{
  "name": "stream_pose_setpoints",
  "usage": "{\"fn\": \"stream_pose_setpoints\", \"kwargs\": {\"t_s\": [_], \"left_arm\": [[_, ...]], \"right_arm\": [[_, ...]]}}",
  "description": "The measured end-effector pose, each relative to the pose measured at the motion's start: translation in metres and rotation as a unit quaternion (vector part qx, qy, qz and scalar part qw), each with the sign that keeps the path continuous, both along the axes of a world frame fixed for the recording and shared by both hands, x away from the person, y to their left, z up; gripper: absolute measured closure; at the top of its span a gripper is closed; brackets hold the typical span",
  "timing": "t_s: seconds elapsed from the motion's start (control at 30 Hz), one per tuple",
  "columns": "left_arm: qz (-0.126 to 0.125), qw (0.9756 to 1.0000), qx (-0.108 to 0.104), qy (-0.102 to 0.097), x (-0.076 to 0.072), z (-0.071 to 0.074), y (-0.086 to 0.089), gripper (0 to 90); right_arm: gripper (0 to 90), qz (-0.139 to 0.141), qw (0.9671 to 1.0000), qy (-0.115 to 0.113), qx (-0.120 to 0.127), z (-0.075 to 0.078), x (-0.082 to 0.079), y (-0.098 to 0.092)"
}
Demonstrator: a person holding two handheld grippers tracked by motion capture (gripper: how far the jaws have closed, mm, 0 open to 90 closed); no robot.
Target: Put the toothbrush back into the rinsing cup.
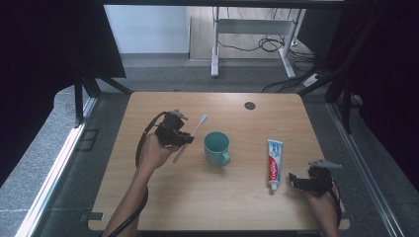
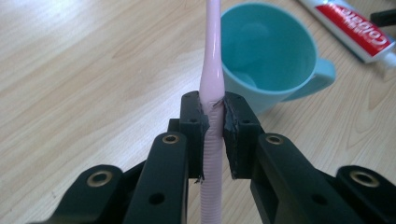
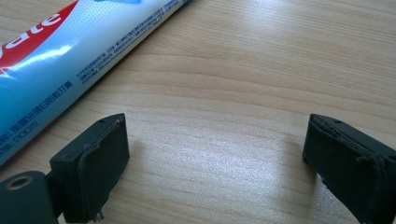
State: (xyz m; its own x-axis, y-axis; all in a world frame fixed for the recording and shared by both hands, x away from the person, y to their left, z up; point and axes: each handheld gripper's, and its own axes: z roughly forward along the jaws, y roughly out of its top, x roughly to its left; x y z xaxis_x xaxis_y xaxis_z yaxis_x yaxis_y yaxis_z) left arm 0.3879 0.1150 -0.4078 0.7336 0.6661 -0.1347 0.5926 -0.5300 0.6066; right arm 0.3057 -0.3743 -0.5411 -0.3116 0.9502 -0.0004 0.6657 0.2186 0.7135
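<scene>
- The left gripper (image 1: 184, 139) pinches the pink toothbrush (image 1: 191, 137) tight by its handle. The brush is up off the table (image 1: 163, 197), just beside the green cup (image 1: 217, 147).
- So the picking up looks done. I think the brush goes into the cup next, and that is not done yet.
- The right gripper (image 1: 295, 179) sits low on the table with its jaws wide apart, holding nothing. The toothpaste (image 1: 274, 157) lies flat just beside it, untouched.

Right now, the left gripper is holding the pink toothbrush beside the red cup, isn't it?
Not quite: the cup is teal, not red, as the high view shows. The rest holds: the left gripper is shut on the pink toothbrush beside the cup.
</scene>
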Motion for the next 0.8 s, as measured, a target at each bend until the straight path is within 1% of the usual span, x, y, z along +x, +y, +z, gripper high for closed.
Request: {"fn": "stream_pose_setpoints", "kwargs": {"t_s": [0.13, 0.2, 0.23, 0.33, 0.6, 0.7, 0.8], "left_arm": [[-0.002, 0.9999, -0.011, -0.009, -0.001, 0.004, -0.002, 79.2], [-0.004, 0.9997, -0.02, -0.014, -0.001, 0.008, -0.004, 79.2], [-0.004, 0.9997, -0.02, -0.014, -0.001, 0.008, -0.004, 79.2], [-0.005, 0.9992, -0.033, -0.02, -0.001, 0.011, -0.006, 79.2], [-0.006, 0.9979, -0.049, -0.042, -0.001, 0.02, -0.014, 79.2], [-0.007, 0.9973, -0.057, -0.046, 0.0, 0.023, -0.017, 79.2], [-0.006, 0.9968, -0.058, -0.054, 0.001, 0.025, -0.021, 79.2]], "right_arm": [[6.5, 0.0, 1.0, 0.0, 0.0, 0.0, 0.0, 0.0], [6.5, 0.0, 1.0, 0.0, 0.0, 0.0, 0.0, 0.0], [6.5, 0.0, 1.0, 0.0, 0.0, 0.0, 0.0, 0.0], [6.5, 0.0, 1.0, 0.0, 0.0, 0.0, 0.0, 0.0], [6.5, 0.0, 1.0, 0.0, 0.0, 0.0, 0.0, 0.0], [6.5, 0.0, 1.0, 0.0, 0.0, 0.0, 0.0, 0.0], [6.5, 0.0, 1.0, 0.0, 0.0, 0.0, 0.0, 0.0]]}}
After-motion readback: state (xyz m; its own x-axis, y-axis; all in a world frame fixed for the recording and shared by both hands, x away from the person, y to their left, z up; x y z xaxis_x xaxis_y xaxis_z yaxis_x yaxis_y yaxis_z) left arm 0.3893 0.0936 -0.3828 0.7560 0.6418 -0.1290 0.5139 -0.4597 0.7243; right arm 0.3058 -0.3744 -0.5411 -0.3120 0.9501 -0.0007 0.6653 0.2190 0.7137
